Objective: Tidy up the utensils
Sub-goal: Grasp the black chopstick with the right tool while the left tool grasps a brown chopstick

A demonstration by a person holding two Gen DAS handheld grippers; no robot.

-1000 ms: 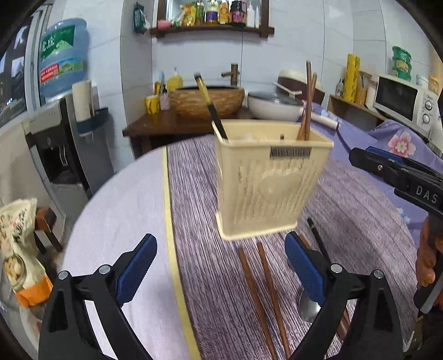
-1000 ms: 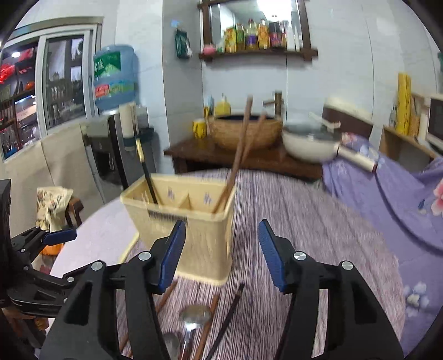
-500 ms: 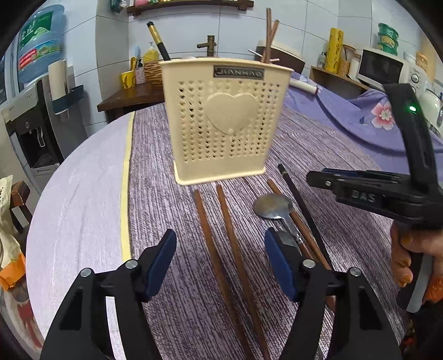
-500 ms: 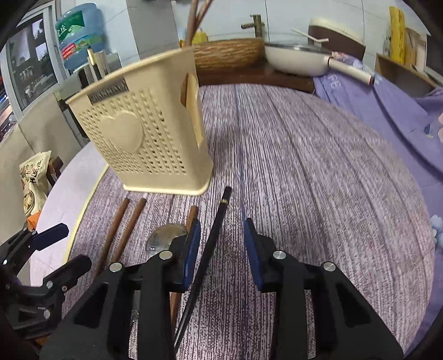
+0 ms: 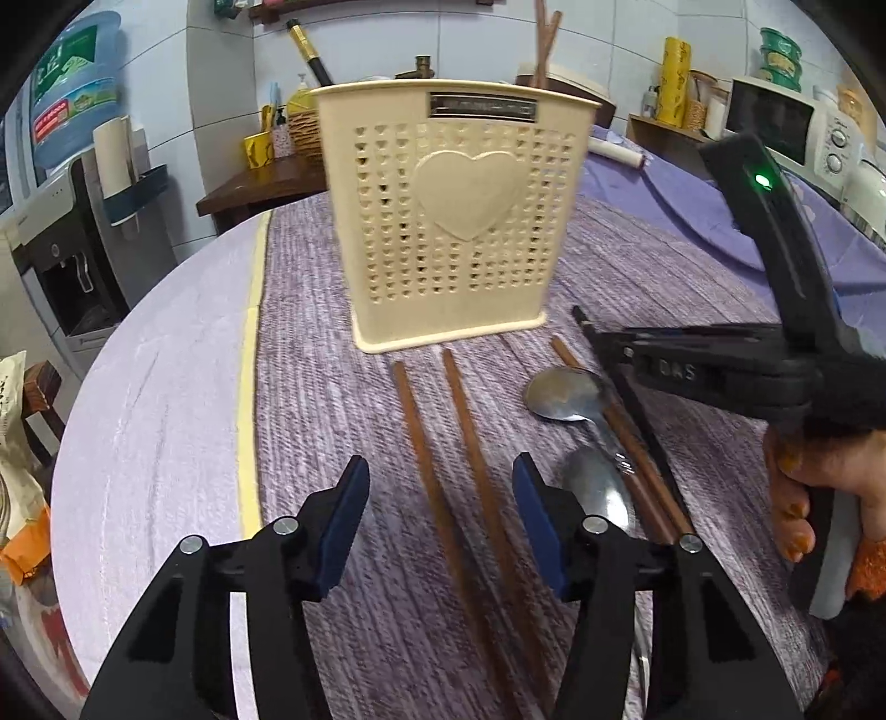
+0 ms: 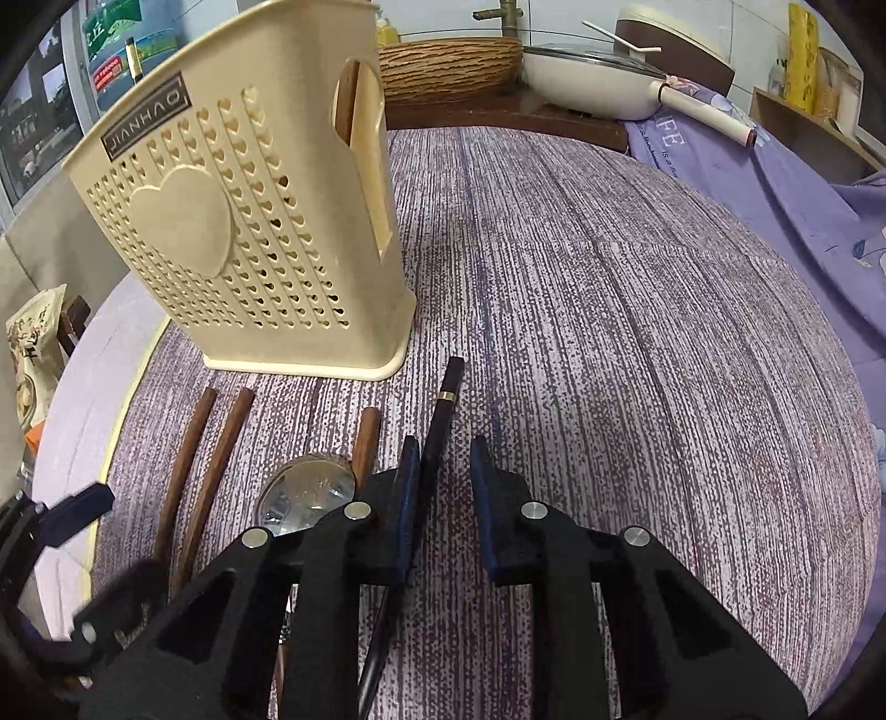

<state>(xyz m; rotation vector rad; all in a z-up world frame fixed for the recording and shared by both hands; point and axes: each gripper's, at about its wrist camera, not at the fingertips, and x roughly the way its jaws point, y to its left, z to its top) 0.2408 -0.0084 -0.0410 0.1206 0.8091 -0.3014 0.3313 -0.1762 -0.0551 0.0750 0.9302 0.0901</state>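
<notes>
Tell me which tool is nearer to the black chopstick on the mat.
Right. The right tool straddles the black chopstick, its jaws just closing around it, a gap still on one side. The left tool sits over the two brown chopsticks, further off.

White-tiled wall [image 5: 620,33], wooden sideboard [image 5: 260,185]

Left gripper [image 5: 440,512] angled downward, jaws half apart and closing. Right gripper [image 6: 441,501] angled downward, jaws narrowing, not yet clamped.

holder: cream perforated utensil basket [image 5: 459,232], upright | brown chopsticks [image 5: 443,443], black chopstick [image 6: 440,421], two steel spoons [image 5: 565,390]: flat on desk before it
</notes>
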